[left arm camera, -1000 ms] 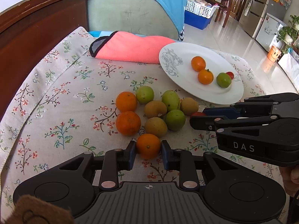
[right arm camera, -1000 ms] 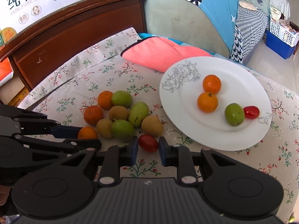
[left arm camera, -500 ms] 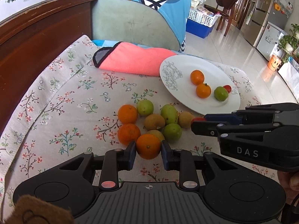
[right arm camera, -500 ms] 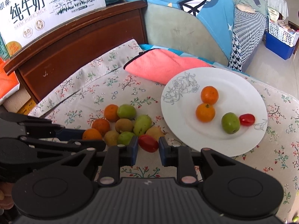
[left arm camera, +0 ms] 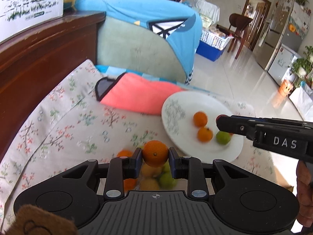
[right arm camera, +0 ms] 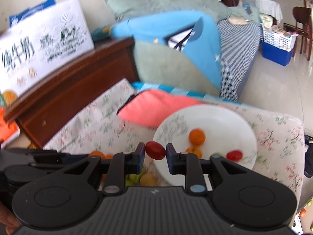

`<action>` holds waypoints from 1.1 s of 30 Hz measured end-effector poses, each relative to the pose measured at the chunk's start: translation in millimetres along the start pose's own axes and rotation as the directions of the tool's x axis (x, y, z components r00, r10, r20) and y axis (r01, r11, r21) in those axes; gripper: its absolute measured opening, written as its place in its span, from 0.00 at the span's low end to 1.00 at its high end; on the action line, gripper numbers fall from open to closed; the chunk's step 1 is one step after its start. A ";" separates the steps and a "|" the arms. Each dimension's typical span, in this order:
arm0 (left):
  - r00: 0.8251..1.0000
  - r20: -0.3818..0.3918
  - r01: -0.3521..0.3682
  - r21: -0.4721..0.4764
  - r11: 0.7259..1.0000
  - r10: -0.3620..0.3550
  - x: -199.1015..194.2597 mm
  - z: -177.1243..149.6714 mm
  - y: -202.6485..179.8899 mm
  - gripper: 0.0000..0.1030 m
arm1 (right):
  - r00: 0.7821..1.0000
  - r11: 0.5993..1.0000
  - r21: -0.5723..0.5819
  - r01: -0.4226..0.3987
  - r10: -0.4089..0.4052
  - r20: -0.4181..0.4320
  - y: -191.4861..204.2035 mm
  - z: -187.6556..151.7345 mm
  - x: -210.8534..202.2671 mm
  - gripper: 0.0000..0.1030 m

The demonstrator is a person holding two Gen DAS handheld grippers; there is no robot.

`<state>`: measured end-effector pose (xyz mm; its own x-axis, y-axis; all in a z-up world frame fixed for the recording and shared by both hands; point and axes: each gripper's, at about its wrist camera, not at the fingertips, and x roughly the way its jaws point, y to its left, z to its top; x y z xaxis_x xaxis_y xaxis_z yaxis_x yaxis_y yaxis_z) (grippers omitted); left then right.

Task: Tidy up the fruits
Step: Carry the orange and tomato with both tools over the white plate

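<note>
Plate point(left arm camera: 230, 150) holds four fruits; left tongs point(left arm camera: 155, 157) grip orange point(left arm camera: 155, 153), right tongs point(right arm camera: 155, 154) tomato point(right arm camera: 155, 150).

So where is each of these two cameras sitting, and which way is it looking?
Left wrist view: rides on the left tongs, looking forward and down along their fingers, shut on an orange, toward the white plate; the right tongs cross at right, a hand behind.
Right wrist view: rides on the right tongs, shut on a red tomato, facing the same plate; the left tongs show at lower left.
Both share the plate, the pink cloth and the floral tablecloth.
</note>
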<state>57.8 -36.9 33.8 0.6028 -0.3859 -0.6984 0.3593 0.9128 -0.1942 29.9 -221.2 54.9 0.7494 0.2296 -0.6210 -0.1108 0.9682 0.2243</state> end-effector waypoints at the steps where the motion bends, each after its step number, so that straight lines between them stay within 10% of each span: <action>1: 1.000 0.005 0.004 0.000 1.000 -0.004 0.6 2.8 -2.2 0.25 | 1.000 1.000 0.004 0.005 -0.005 0.009 -1.9 3.3 -1.6 0.23; 33: 0.997 -0.052 0.064 0.044 0.997 -0.062 79.7 26.9 -45.8 0.25 | 0.996 0.951 0.304 0.051 -0.027 -0.085 -89.6 6.5 51.6 0.23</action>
<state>108.5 -113.1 5.6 0.5416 -0.4344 -0.7197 0.4287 0.8792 -0.2080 82.8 -296.8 7.7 0.6943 0.2112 -0.6880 0.1314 0.9027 0.4097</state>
